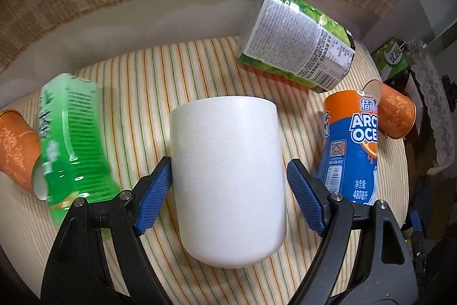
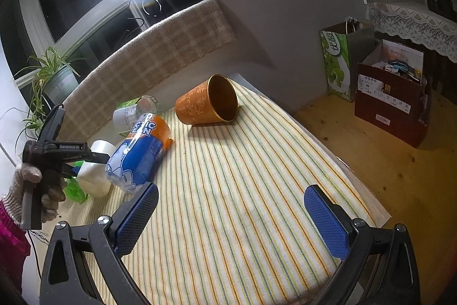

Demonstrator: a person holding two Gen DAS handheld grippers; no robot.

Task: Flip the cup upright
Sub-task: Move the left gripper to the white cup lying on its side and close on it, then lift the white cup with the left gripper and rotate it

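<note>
A white cup lies on the striped cloth between the fingers of my left gripper. The jaws are open around it; the left pad touches its side, the right pad stands a little off. The cup also shows in the right wrist view, with the left gripper around it. My right gripper is open and empty above the cloth. An orange patterned cup lies on its side ahead of it, mouth toward the right; it also shows in the left wrist view. Another orange cup lies at the far left.
A green bottle lies left of the white cup, a blue and orange Arctic Ocean bottle right of it, a green-labelled bottle behind. A plaid cushion backs the table. Boxes and a green bag stand on the wooden floor at right.
</note>
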